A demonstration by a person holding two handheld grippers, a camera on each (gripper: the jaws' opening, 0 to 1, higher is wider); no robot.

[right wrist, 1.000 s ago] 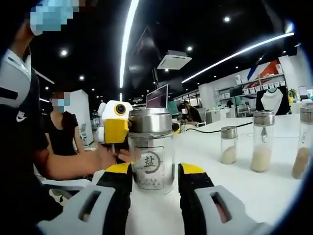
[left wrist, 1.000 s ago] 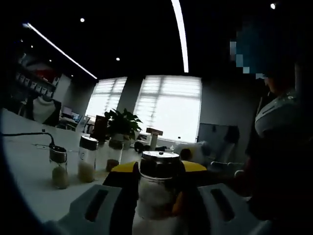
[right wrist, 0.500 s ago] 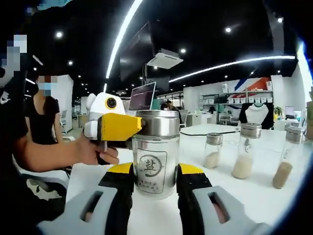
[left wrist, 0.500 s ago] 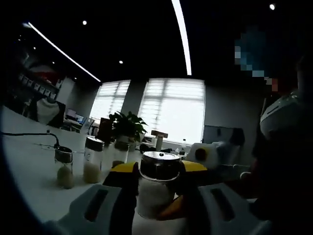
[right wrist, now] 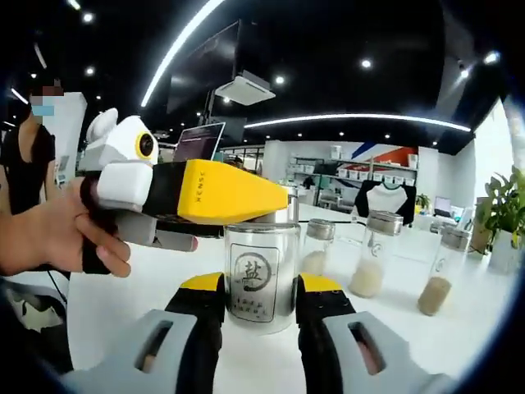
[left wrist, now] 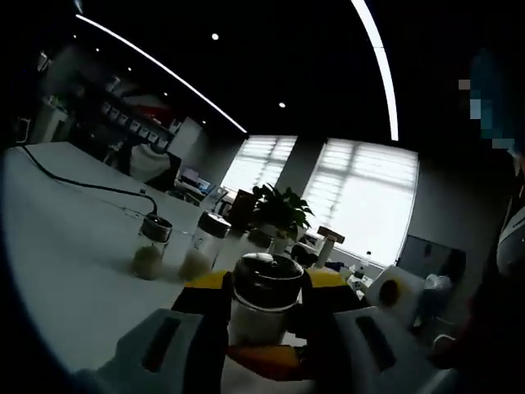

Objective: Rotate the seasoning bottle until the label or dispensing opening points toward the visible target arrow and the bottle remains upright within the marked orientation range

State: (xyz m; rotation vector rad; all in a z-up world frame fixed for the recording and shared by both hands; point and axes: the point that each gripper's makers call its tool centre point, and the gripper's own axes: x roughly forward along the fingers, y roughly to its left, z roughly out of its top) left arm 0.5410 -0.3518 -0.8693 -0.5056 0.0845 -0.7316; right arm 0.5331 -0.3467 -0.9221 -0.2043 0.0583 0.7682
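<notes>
A: Right gripper view, what has changed in the last second?

B: The left gripper [right wrist: 246, 201] has swung from about 9 o'clock of the bottle [right wrist: 261, 275] to lie across its cap at 12 o'clock, and the person's hand [right wrist: 61, 234] holding it has come nearer. The bottle itself stands upright on the desk [right wrist: 459, 336] between the right gripper [right wrist: 261, 300] fingers, its label facing the camera as before.

A: And the fingers?

B: The right pair sits close against the glass at both sides, pinching it as far as I can judge. In the left gripper view the left gripper [left wrist: 264, 287] fingers flank the dark cap of the bottle [left wrist: 264, 297] and look closed on it (the contact itself is too dim to confirm).

A: Meaning for the task?

B: Probably the turn is about to begin: one tool steadies the body, the other takes the top. I see no target arrow, so the remaining angle cannot be judged. Three other jars [right wrist: 369, 263] stand at 2 o'clock, well apart.
</notes>
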